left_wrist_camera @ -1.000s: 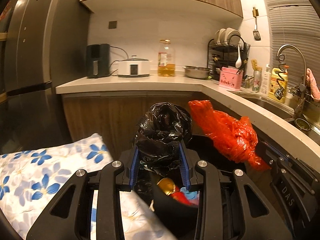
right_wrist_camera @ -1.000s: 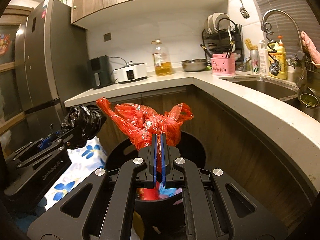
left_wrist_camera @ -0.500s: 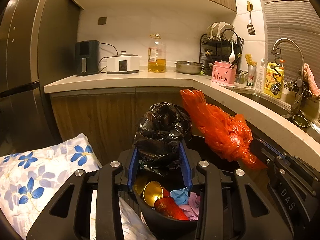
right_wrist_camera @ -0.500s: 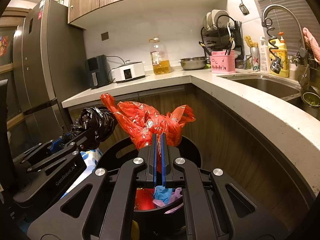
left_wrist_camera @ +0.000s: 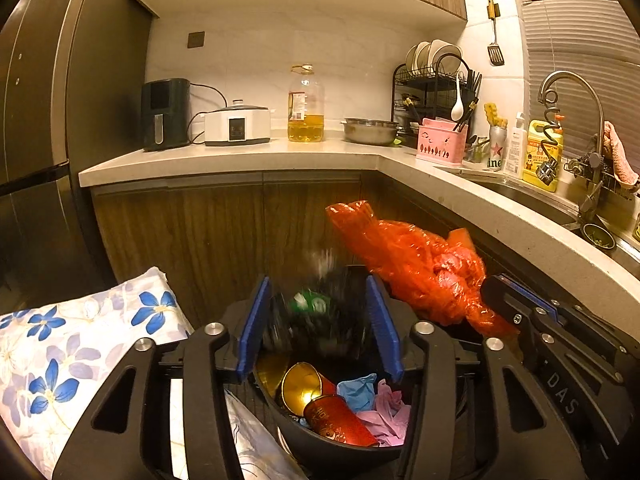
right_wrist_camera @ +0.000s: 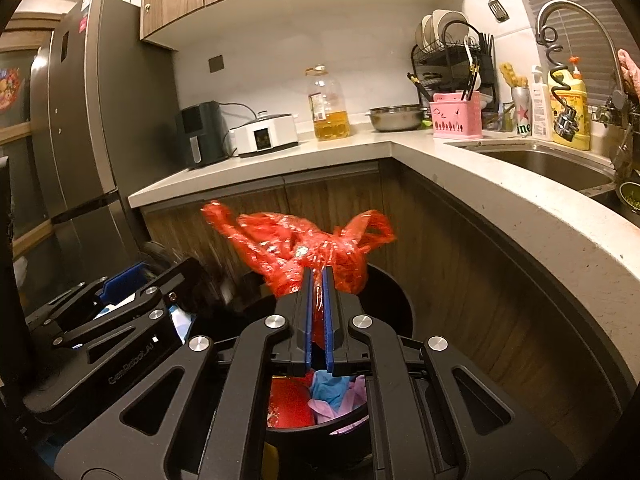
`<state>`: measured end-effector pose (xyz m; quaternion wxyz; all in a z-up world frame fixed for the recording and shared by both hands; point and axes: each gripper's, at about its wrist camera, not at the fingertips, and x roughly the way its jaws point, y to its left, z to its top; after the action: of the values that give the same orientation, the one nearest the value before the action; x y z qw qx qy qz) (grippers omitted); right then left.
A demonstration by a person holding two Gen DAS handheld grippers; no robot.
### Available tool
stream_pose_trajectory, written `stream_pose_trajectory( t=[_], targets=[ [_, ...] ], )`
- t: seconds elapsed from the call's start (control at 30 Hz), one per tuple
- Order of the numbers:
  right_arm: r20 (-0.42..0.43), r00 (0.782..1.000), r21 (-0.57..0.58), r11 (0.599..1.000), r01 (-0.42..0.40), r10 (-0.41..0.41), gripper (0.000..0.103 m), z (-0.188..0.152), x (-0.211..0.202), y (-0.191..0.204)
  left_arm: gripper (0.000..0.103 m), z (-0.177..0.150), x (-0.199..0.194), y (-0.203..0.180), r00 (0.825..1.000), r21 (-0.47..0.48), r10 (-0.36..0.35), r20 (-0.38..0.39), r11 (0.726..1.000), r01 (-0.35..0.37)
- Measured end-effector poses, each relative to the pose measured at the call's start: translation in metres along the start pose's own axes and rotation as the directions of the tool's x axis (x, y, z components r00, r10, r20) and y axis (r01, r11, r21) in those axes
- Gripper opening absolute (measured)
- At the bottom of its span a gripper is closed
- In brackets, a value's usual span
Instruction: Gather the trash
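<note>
The left gripper (left_wrist_camera: 318, 322) is spreading, the blurred black bag (left_wrist_camera: 320, 320) loose between its pads. At three o'clock, the right gripper (right_wrist_camera: 316, 300) pinches the red bag (right_wrist_camera: 304, 252) above the bin (right_wrist_camera: 394, 300).

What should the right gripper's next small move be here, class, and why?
Probably open the right gripper so the red bag drops. It is clamped on that bag, which hangs over the open black bin, where cups and gloves already lie. The left gripper is opening too, and the blurred black bag between its pads seems to be falling into the same bin.
</note>
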<state>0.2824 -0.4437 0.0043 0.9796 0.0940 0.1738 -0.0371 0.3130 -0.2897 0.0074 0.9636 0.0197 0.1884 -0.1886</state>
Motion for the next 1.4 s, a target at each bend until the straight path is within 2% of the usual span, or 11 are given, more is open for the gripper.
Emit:
stream_pose_trajectory(
  t=[0.1,0.23,0.3,0.43,0.5,0.57,0.77,1.0,1.4],
  targets=[
    [-0.013,1.0,0.004,1.0,0.001,-0.001,0.01,0.0,0.002,-0.002,0.06,0.0,-0.001,0.002,1.0,0.0,0.004,0.002,1.0,-0.004],
    [-0.017,1.0,0.009,1.0,0.007,-0.007,0.035,-0.002,0.001,-0.003,0.07,-0.002,-0.004,0.011,1.0,-0.029,0.019,-0.001,0.999,-0.019],
    [-0.02,1.0,0.011,1.0,0.01,-0.009,0.041,-0.002,0.0,-0.004,0.082,-0.004,-0.006,0.017,0.999,-0.047,0.036,-0.004,0.998,-0.036],
    [-0.025,1.0,0.011,1.0,0.016,-0.016,0.058,-0.005,-0.005,-0.003,0.089,-0.008,-0.015,0.031,0.998,-0.072,0.067,-0.013,0.995,-0.068],
    [-0.023,0.999,-0.001,1.0,0.023,-0.023,0.067,-0.007,-0.01,0.001,0.097,-0.011,-0.022,0.035,0.995,-0.061,0.099,-0.016,0.993,-0.1],
    [-0.02,0.999,-0.011,1.0,0.026,-0.026,0.077,-0.007,-0.014,0.003,0.097,-0.015,-0.03,0.04,0.992,-0.055,0.128,-0.012,0.99,-0.128],
    [-0.027,0.999,-0.03,0.999,0.035,-0.035,0.094,-0.015,-0.028,0.015,0.097,-0.024,-0.054,0.053,0.981,-0.051,0.192,-0.021,0.98,-0.193],
    [-0.034,0.997,-0.062,0.996,0.064,-0.067,0.098,-0.027,-0.049,0.033,0.097,-0.041,-0.088,0.059,0.974,-0.032,0.225,-0.033,0.974,-0.226],
    [-0.002,0.993,-0.108,0.987,0.115,-0.116,0.098,-0.049,-0.109,0.068,0.097,-0.071,-0.158,0.08,0.964,-0.079,0.266,-0.024,0.961,-0.267]
  ],
)
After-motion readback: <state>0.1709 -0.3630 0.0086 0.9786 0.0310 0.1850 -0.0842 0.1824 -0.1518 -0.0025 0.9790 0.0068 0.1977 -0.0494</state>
